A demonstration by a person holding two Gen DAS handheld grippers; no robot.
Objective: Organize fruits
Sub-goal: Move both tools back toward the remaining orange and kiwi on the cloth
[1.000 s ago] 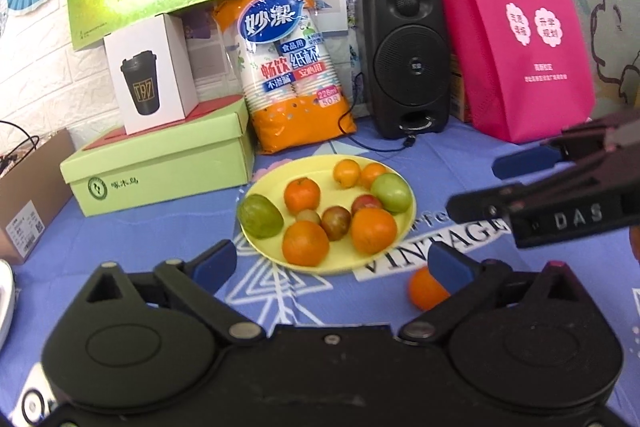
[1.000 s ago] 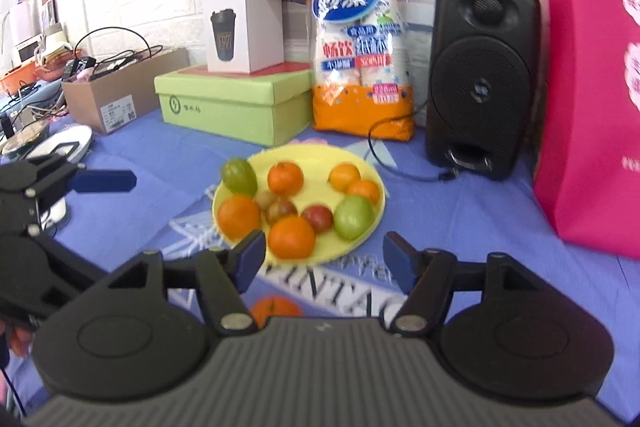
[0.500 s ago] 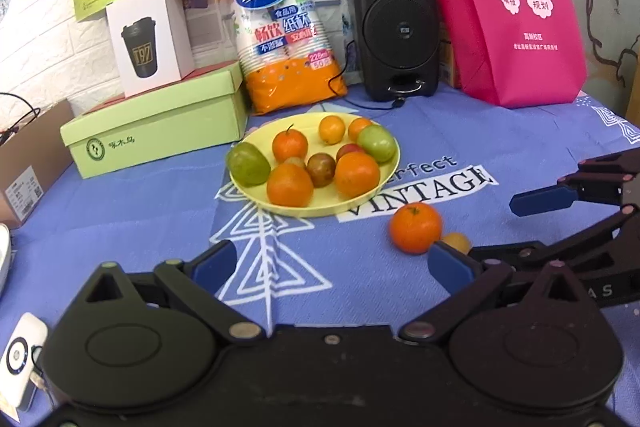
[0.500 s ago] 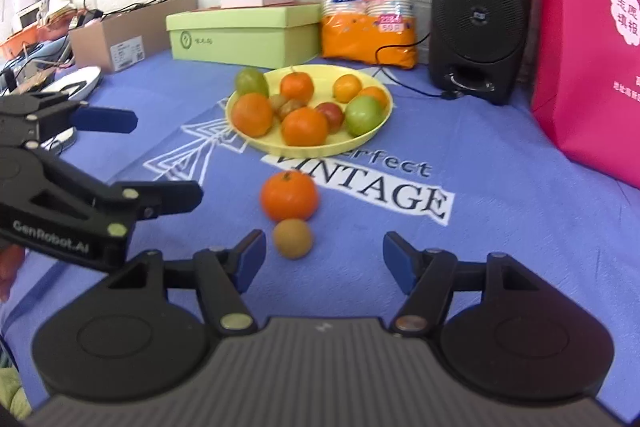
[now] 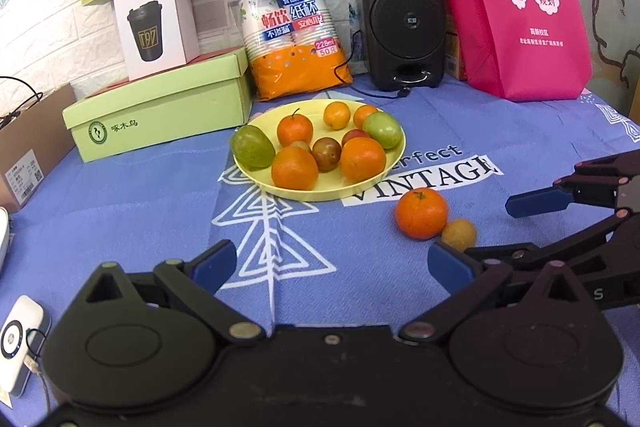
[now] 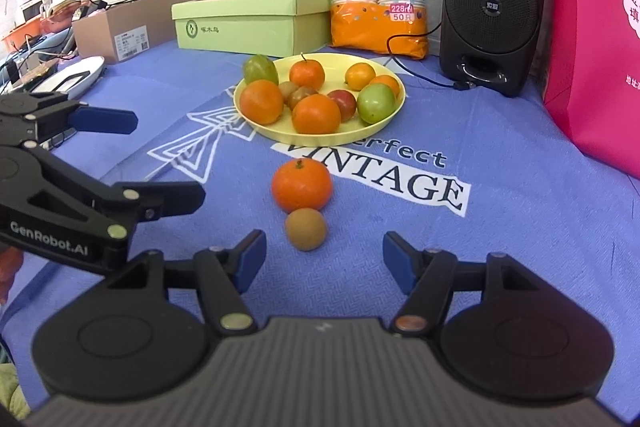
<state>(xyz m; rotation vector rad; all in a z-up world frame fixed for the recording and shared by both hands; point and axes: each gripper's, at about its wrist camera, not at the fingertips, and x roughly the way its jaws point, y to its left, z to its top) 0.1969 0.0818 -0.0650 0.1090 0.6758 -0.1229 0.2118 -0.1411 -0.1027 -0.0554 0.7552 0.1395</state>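
Blue tablecloth (image 6: 520, 227) fills mid-frame; boxes, apparently cardboard, line the top. Left gripper (image 5: 332, 263) and right gripper (image 6: 324, 259) are both spread apart, holding nothing.

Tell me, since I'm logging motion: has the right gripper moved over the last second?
Yes. The right gripper has pulled back from the yellow plate, so the loose orange now lies ahead of its open fingers.

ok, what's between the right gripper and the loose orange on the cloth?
In the right wrist view, a small brown fruit lies between the open right gripper and the orange, touching the orange or nearly so. Otherwise bare blue cloth.
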